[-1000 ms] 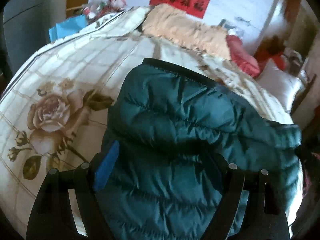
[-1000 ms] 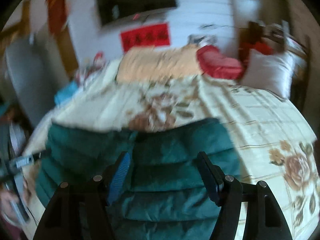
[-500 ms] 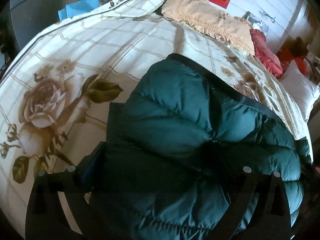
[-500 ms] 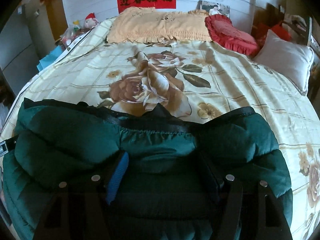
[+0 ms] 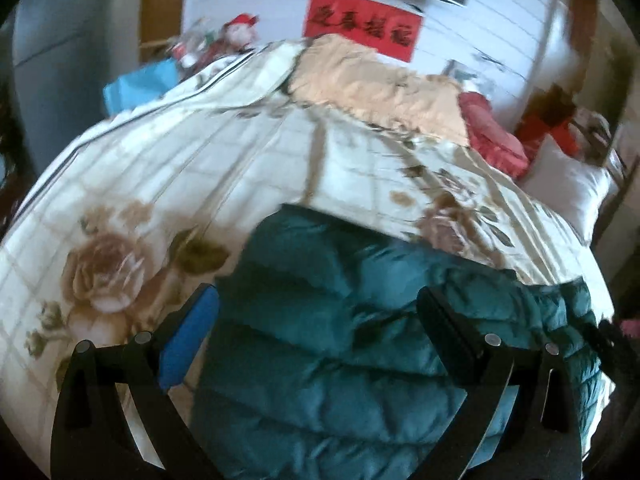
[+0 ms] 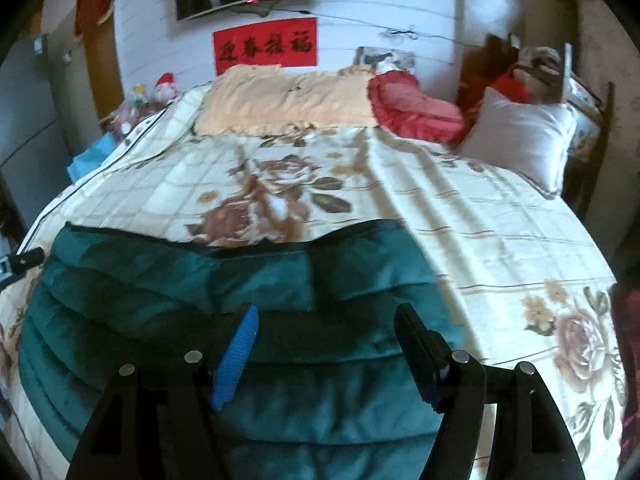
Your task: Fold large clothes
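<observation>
Spreading wide with nothing between their fingers, the left gripper [image 5: 318, 312] and right gripper [image 6: 326, 330] hang above the green puffer jacket [image 6: 224, 308], which lies just below and ahead on the floral quilt [image 6: 460, 208]; pillows [image 6: 280, 100] beyond.

Both claws [image 5: 318, 312] [image 6: 326, 328]: black plastic frames w/ silver screws, one blue pad each.

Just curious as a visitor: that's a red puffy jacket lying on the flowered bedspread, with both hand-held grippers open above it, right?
Not quite: the puffy jacket is dark teal green, not red, as the right wrist view shows. The rest holds: it lies on the flowered bedspread, and the left hand-held gripper and right hand-held gripper are open above it.
</observation>
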Tool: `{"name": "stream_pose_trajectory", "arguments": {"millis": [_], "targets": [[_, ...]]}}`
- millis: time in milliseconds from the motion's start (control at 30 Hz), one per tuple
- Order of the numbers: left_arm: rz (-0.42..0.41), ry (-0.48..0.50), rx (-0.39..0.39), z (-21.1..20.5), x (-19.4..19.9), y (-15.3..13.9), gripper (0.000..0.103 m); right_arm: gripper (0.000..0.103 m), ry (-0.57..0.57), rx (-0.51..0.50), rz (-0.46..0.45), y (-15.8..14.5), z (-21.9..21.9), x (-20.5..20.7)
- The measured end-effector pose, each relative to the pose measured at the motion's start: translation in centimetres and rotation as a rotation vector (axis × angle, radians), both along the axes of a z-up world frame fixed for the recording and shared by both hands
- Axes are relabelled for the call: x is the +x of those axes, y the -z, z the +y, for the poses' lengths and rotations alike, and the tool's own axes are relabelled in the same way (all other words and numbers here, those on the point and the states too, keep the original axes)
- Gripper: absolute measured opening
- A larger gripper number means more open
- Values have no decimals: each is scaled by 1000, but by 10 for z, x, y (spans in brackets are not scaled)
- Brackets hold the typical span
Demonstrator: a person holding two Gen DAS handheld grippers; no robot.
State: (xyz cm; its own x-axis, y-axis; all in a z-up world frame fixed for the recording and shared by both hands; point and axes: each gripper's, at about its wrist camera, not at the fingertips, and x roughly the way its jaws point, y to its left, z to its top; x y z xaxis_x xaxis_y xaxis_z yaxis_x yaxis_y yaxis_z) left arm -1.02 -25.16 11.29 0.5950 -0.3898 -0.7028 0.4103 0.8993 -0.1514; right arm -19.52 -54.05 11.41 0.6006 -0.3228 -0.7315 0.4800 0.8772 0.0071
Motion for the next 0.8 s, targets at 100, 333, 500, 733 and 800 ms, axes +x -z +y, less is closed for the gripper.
{"name": "stream_pose_trajectory", "arguments": {"millis": [100,333,500,733,800], "targets": [[12,25,38,-17,5,11,100,69,47,-4,45,12,-13,8],[100,6,147,-37,27,51,100,72,79,48,118,45,-36,27],[99,18,186,-43,29,57,100,75,90,76,127,49,-42,28],[86,19,182,-42,28,60,100,74,-39,26,-28,-17,22,3],[84,19,185,-43,27,60,101,74,-120,45,-35,-22,46,8]]}}
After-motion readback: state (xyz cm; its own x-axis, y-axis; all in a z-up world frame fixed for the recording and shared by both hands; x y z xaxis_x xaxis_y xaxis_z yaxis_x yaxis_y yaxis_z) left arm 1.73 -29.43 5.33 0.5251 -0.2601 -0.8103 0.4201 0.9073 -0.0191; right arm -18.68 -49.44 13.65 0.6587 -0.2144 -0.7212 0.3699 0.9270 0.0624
